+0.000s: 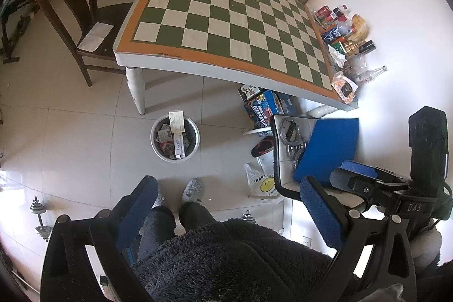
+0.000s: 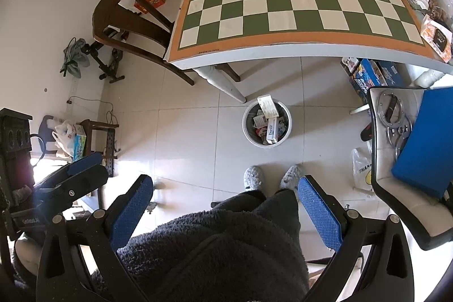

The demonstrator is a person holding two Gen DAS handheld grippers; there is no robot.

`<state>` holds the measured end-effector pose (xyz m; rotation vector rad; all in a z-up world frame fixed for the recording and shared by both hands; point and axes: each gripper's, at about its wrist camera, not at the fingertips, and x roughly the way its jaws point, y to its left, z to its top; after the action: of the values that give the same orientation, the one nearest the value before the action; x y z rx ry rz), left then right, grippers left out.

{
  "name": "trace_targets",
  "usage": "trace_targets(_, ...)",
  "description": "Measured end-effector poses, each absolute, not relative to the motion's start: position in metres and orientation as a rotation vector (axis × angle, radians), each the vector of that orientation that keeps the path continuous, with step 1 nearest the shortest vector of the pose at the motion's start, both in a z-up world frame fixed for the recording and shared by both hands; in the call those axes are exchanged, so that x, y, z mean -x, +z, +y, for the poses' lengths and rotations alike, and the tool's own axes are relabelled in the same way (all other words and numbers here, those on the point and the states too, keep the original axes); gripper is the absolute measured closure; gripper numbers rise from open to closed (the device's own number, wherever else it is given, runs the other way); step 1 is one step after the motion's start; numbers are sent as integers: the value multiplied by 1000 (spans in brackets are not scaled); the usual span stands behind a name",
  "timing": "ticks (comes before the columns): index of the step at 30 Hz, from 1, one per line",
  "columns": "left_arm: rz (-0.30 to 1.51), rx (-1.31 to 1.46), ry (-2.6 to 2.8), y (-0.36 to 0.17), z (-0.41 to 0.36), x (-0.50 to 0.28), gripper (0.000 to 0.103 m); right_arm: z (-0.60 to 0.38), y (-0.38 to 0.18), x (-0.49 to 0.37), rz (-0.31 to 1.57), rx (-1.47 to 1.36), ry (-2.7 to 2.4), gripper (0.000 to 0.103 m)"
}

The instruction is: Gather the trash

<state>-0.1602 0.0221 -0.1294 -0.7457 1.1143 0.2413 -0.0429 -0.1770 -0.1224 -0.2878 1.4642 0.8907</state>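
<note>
**Trash collection: bin part-filled, table edge not yet cleared**

Observed: the white bin [image 2: 266, 123] stands on the tiled floor just in front of the near table leg, close to the person's slippers [image 2: 253, 177]. It already holds boxes and paper scraps; one tall carton [image 1: 176, 121] sticks up above the rim. Judged from that, some collecting is done.

Remaining: the checkered table [image 1: 226, 19] is bare across its middle, but a heap of wrappers, packets and bottles [image 1: 344, 41] lies along its right edge against the wall. That heap looks like the bulk of what is left. A plastic bag [image 1: 262, 183] and boxes [image 1: 262, 106] lie on the floor under and beside the table; whether these count as trash cannot be told.

Grippers: left gripper [image 1: 229, 217] has its jaws spread wide, nothing between the blue pads, only the person's dark fleece and legs behind. Right gripper [image 2: 226, 211] likewise wide open and empty. Both are held high, well apart from the bin and from the heap.

Judgement: between items; next pick probably calls for a reach to the right table edge.
</note>
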Motion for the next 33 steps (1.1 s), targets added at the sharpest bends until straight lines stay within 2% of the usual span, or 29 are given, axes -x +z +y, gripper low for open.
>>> trace_targets(33, 1114, 747, 240, -130, 24, 161, 1, -190, -123, 52, 1476, 288, 903, 0)
